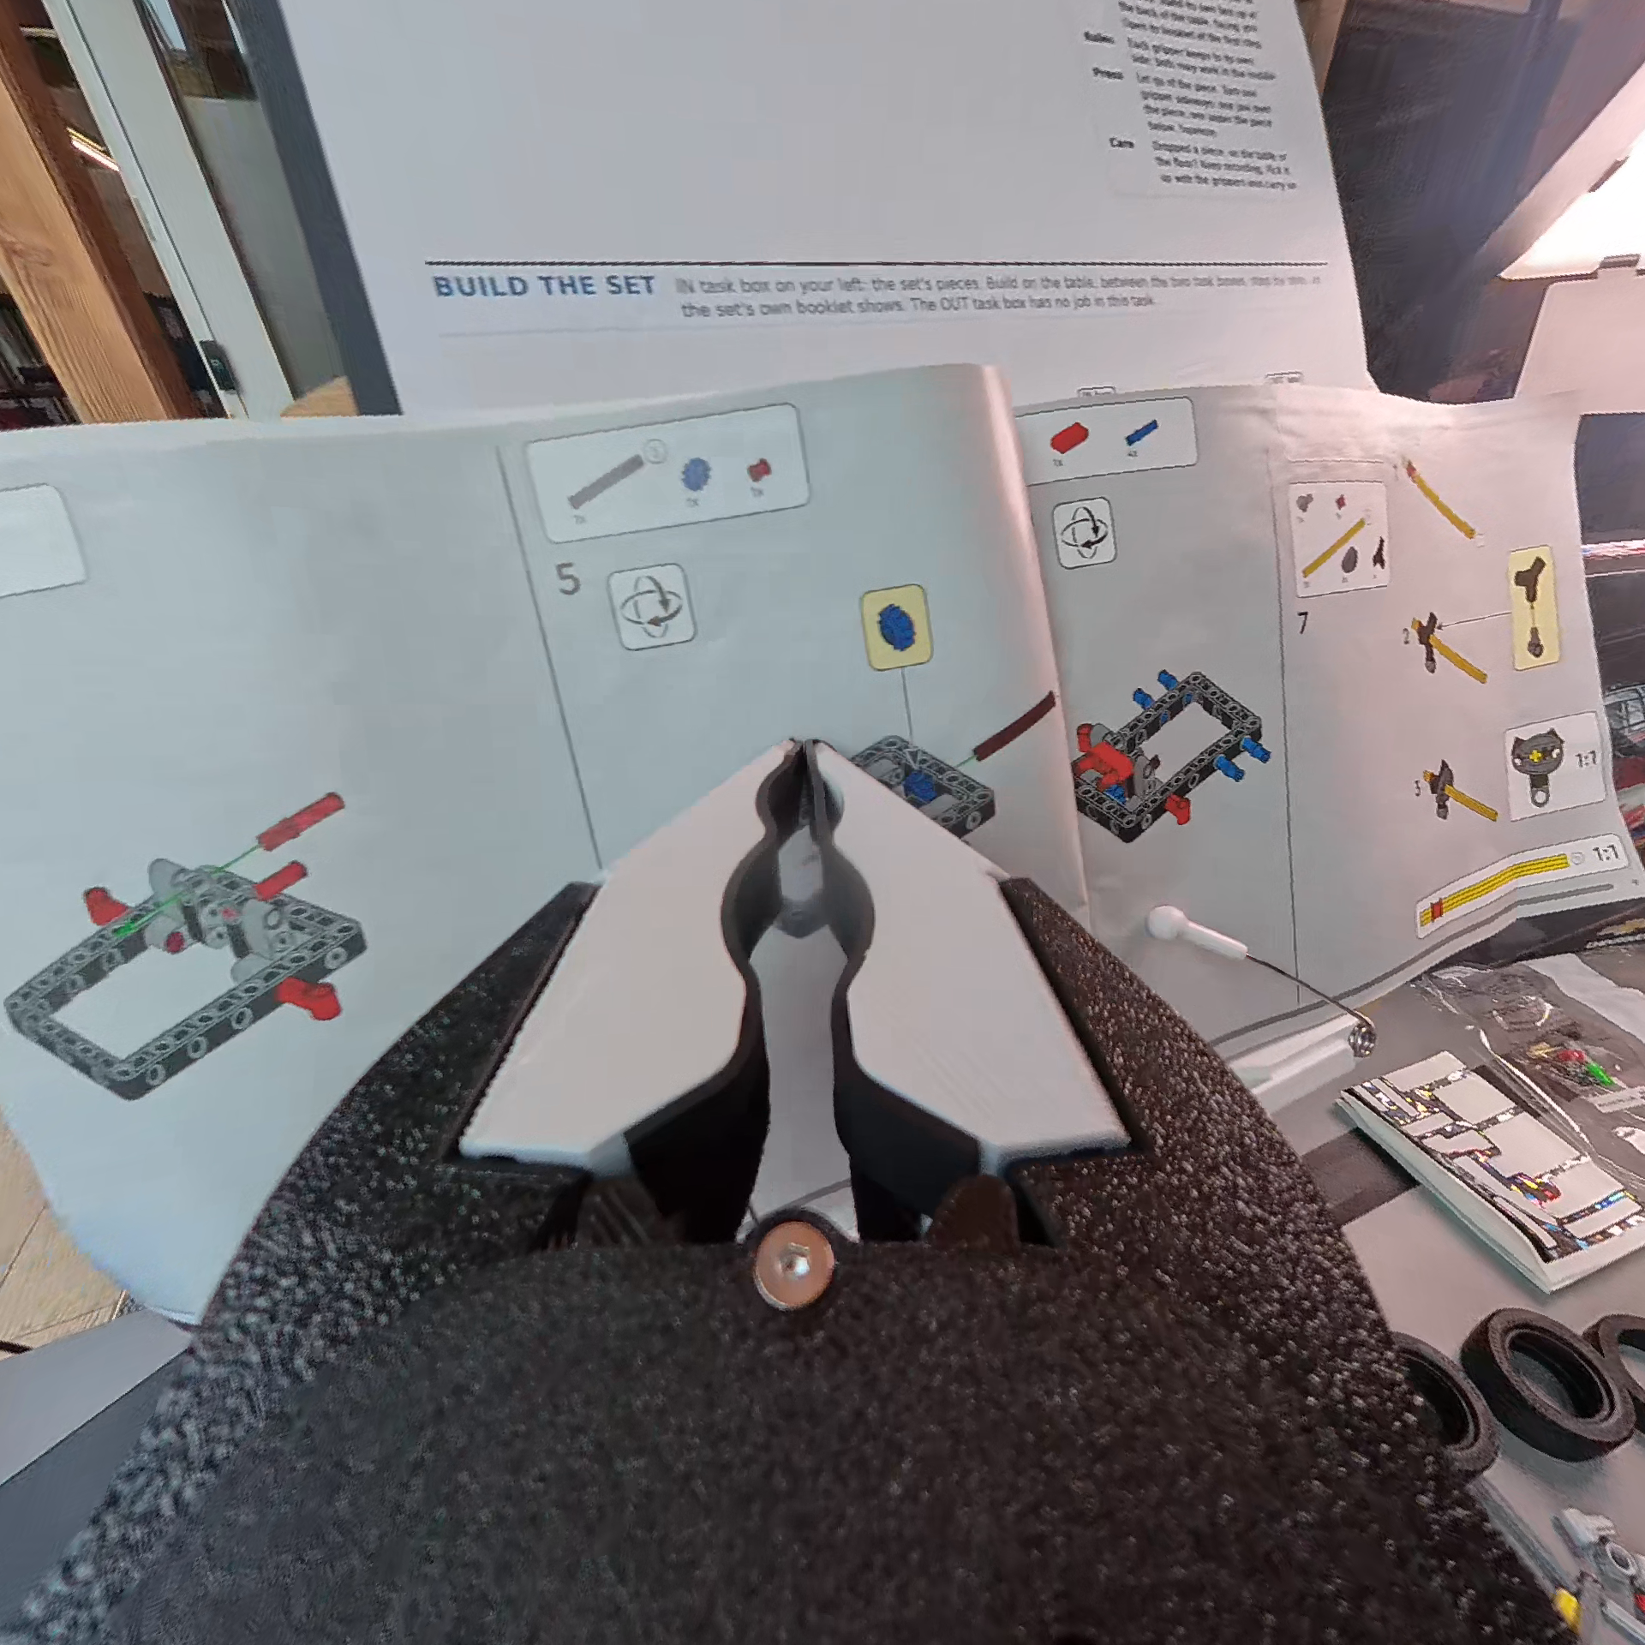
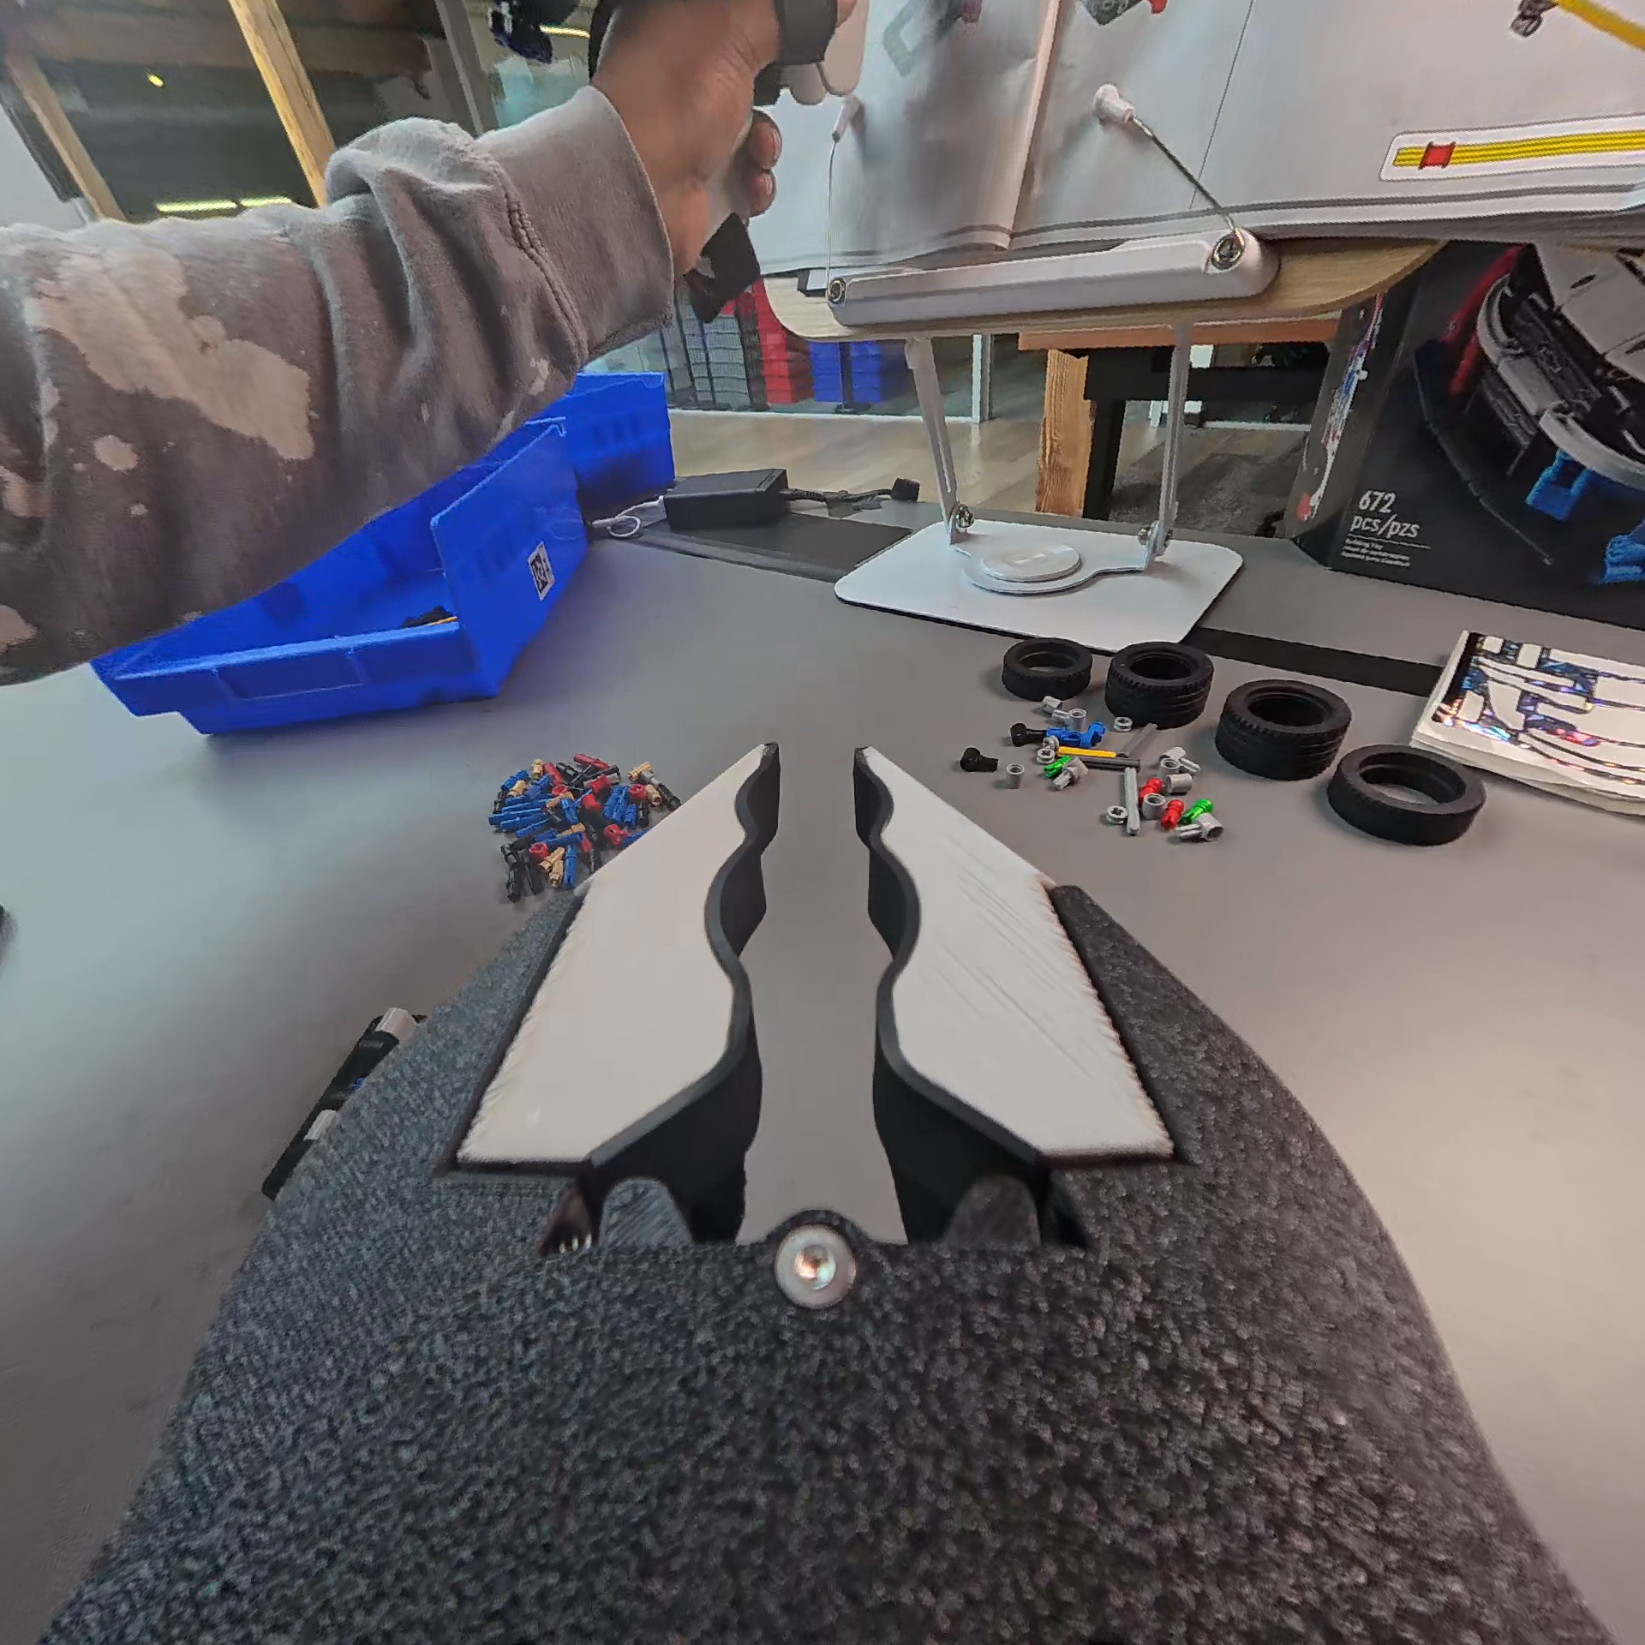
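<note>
Left claw (image 1: 806,757): raised off the counter, pointed at the open instruction booklet (image 1: 757,641) standing on a white stand (image 2: 1037,570). Tips pressed together just in front of the page; whether they touch or pinch the paper cannot be told. A small grey shape sits in the round gap behind the tips, not identifiable. In the right wrist view, the person's left hand (image 2: 712,125), in a grey mottled sleeve (image 2: 311,356), reaches up and forward to the booklet's lower left edge.

Right claw (image 2: 814,757): hovers low over the grey counter (image 2: 801,641), angled slightly down, fingers parted a moderate gap, nothing between them. Bare counter shows through the gap.

Nearest to right claw: heap of small blue, red, black and tan pins (image 2: 574,823), just left of the left fingertip. To the right, scattered small parts (image 2: 1113,774), then four black tyres (image 2: 1282,730) in an arc. Blue bin (image 2: 401,587) far left, tilted. Sticker sheet booklet (image 2: 1540,712) at far right; set box (image 2: 1478,445) behind it.
</note>
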A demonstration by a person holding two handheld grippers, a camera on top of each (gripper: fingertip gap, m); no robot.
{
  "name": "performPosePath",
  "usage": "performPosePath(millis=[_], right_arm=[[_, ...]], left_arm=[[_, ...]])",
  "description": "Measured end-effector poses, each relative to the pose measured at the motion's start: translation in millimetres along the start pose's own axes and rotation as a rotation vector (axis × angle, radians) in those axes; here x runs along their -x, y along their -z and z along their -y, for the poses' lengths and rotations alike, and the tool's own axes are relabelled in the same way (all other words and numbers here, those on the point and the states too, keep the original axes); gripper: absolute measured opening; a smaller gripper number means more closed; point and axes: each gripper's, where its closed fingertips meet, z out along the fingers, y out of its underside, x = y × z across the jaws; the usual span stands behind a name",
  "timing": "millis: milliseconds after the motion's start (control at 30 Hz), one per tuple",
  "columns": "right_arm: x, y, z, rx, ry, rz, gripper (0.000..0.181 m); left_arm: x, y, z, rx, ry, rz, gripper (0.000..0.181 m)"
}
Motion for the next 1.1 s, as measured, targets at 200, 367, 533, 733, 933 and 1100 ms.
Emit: performPosePath(millis=[200, 367, 533, 733, 933, 1100], right_arm=[[3.0, -3.5, -3.3, 0.019, -0.005, 0.017, 0.017], [2.6, -2.3, -2.3, 0.011, 0.001, 0.013, 0.017], [3.0, -2.1, -2.2, 0.009, -0.009, 0.024, 0.017], [4.7, -0.1, -2.3, 0.008, 0.004, 0.029, 0.017], [5.8, 0.4, -2.4, 0.008, 0.006, 0.036, 0.017], [8.3, 2.2, -4.9, 0.024, 0.017, 0.042, 0.019]], left_arm=[[16.1, 6.5, -4.7, 0.015, -0.013, 0.001, 0.0], [2.9, 7.2, -9.4, 0.013, -0.039, -0.037, 0.001], [-18.7, 2.3, -9.9, 0.027, -0.105, -0.076, 0.001], [-23.9, -1.3, -10.5, 0.047, -0.109, -0.073, 0.001], [-25.0, 3.7, -19.0, 0.072, -0.126, -0.07, 0.003], [-57.9, 46.4, -29.3, 0.081, -0.02, -0.221, 0.006]])
